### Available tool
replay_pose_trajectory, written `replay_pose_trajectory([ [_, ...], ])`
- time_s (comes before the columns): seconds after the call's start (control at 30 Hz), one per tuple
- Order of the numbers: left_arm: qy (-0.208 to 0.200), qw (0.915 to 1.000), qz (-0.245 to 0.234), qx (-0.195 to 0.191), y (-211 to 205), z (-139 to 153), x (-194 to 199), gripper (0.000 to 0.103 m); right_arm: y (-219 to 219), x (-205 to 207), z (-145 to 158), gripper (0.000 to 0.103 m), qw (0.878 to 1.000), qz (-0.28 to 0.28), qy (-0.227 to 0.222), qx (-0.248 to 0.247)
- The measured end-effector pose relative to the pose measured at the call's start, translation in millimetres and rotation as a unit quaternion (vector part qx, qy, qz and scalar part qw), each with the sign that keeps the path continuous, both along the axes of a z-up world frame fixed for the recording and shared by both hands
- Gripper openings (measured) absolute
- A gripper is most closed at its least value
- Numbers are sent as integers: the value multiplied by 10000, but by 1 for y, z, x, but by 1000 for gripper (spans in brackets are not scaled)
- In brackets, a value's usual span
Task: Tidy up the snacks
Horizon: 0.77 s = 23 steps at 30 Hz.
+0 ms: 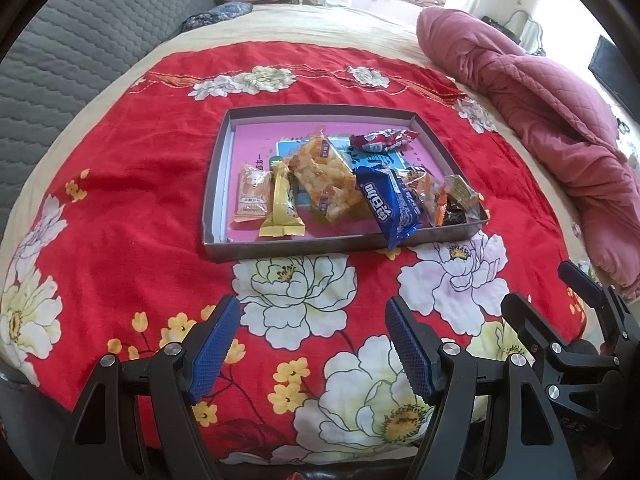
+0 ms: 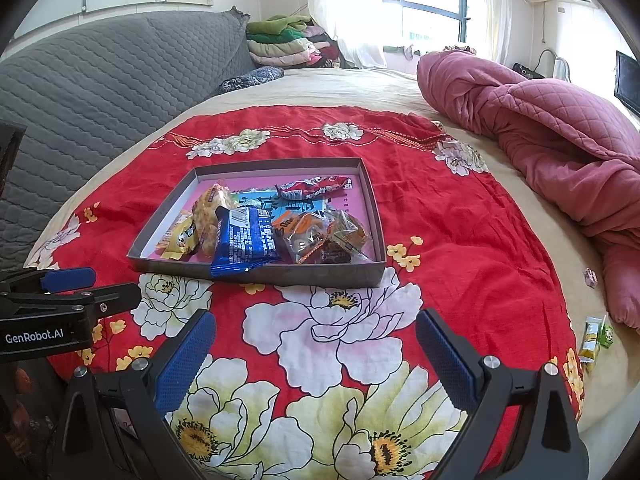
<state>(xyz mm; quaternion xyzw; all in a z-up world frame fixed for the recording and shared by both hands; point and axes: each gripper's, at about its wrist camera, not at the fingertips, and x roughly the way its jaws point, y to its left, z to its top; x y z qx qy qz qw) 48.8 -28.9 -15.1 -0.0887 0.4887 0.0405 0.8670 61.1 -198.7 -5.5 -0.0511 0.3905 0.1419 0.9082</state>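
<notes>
A shallow grey box with a pink floor lies on the red flowered cloth. Inside it are several wrapped snacks. A blue packet hangs over the near rim. Beside it lie a large orange puffed-snack bag, a yellow bar, a small orange pack and a red packet. My left gripper hovers open in front of the box, holding nothing. My right gripper is likewise open with nothing in it, short of the box.
A bunched pink quilt lies to the right of the cloth. Small green and yellow packets lie on the beige sheet at the right edge. A grey quilted headboard rises at left, with folded clothes behind.
</notes>
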Motion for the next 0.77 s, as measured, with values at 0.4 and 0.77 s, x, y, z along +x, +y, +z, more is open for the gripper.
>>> replay_pose_trajectory([
  [0.4,-26,9999,84,80,0,0,-1,76,2,2,-4,101,10000,15,33,-20],
  [0.77,-57,9989,441,132,19,-13,8,76,0,9,-11,101,9999,13,78,122],
])
